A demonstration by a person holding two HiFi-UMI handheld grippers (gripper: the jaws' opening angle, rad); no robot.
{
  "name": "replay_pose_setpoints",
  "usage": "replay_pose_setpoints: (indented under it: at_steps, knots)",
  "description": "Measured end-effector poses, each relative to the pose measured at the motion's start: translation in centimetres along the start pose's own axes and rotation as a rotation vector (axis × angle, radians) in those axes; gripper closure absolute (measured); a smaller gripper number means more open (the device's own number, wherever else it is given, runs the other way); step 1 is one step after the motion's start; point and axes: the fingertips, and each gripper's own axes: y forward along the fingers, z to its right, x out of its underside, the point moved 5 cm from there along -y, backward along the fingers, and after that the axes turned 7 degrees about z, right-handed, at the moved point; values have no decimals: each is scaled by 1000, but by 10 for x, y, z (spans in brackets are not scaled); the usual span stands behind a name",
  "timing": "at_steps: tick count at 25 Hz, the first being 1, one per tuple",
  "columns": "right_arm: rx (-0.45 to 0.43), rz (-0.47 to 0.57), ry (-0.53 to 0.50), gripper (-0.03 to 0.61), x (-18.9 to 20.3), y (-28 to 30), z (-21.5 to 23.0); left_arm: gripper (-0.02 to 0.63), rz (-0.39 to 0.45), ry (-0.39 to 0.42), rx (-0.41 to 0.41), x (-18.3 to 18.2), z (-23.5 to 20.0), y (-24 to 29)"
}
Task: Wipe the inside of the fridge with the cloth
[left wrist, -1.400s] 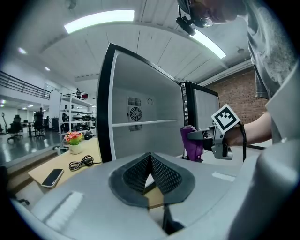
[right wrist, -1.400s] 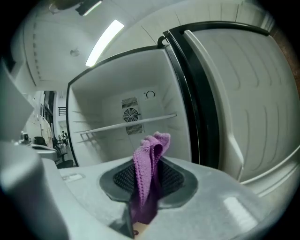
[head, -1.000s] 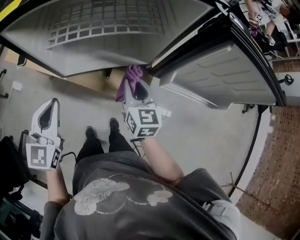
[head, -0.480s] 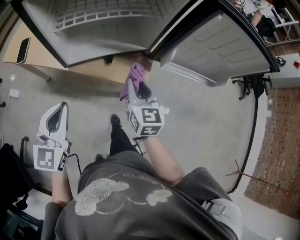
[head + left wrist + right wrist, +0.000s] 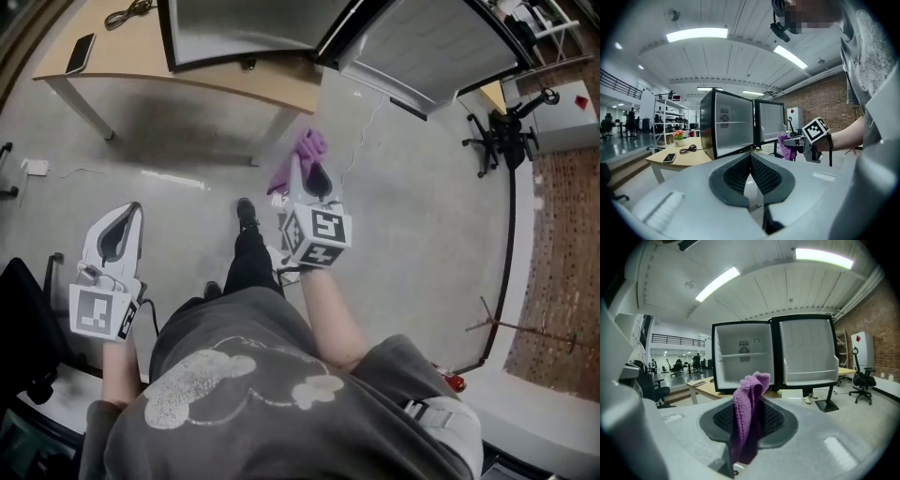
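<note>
My right gripper (image 5: 303, 174) is shut on a purple cloth (image 5: 309, 148) and held out over the floor, well short of the fridge (image 5: 246, 26). In the right gripper view the cloth (image 5: 746, 401) stands up between the pads, with the open black fridge (image 5: 744, 357) and its white-lined door (image 5: 808, 352) straight ahead. The fridge sits on a wooden table (image 5: 131, 66). My left gripper (image 5: 128, 212) hangs lower at my left side, shut with nothing in it. The left gripper view shows its pads (image 5: 759, 171) meeting and the fridge (image 5: 733, 129) beyond.
A phone (image 5: 80, 53) and a black cable (image 5: 127, 11) lie on the table left of the fridge. An office chair (image 5: 502, 131) stands at the right, near the brick wall (image 5: 562, 244). My legs and shoes (image 5: 246, 216) are on the grey floor below the grippers.
I have stepped back from the fridge, which has receded to the top of the head view. The right gripper and cloth have come away from the fridge's front edge.
</note>
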Motion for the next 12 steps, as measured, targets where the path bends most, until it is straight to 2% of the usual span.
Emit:
replay_pose_setpoints:
  at_steps: [3,6,12]
  knots:
    - [50,-7,7,494,6,-43,-5,595,-2,4,20,2,10,-37]
    - [74,-23,-13,494,8,-78,-11,595,-11,-24,35,5,17,-63]
    - [106,-38,-31,494,8,-117,-14,595,9,-22,87,2,33,-80]
